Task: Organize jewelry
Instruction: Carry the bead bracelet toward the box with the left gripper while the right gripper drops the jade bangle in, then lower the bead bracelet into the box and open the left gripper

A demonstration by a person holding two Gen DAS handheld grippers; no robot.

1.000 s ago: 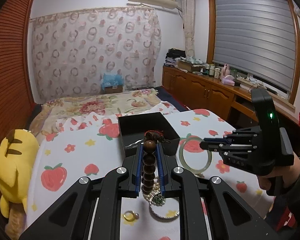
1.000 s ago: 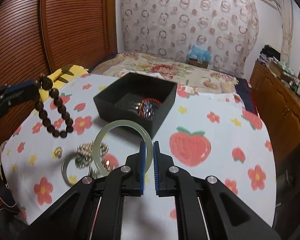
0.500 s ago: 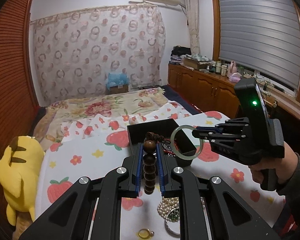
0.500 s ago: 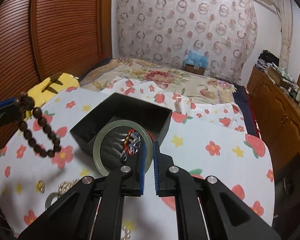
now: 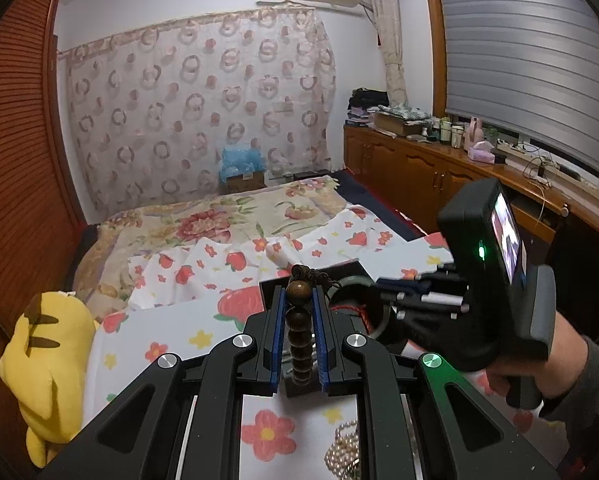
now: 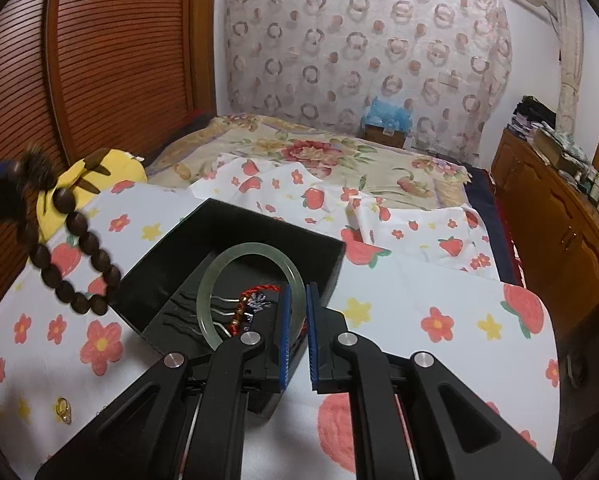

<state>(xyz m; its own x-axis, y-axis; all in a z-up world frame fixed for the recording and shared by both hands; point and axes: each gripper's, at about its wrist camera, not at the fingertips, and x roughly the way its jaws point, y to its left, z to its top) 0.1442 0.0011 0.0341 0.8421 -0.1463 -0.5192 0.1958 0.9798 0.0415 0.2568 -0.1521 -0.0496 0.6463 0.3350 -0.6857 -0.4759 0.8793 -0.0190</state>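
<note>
I have 2 pieces in hand and neither is in the black box [image 6: 235,256] yet. My right gripper [image 6: 296,322] pinches the jade bangle [image 6: 245,292] by its rim, hanging it over the open box. It stands nearly on edge, leaning away from me, its hole facing across the box. My left gripper [image 5: 298,334] is clamped on the wooden bead bracelet [image 6: 65,256], whose loop dangles, long axis slanting down toward the box's near corner. Inside already: a red-corded piece [image 6: 251,304] and hairpins. Still on the tabletop [image 6: 439,300]: a gold ring [image 6: 62,409] and pearls [image 5: 345,450].
</note>
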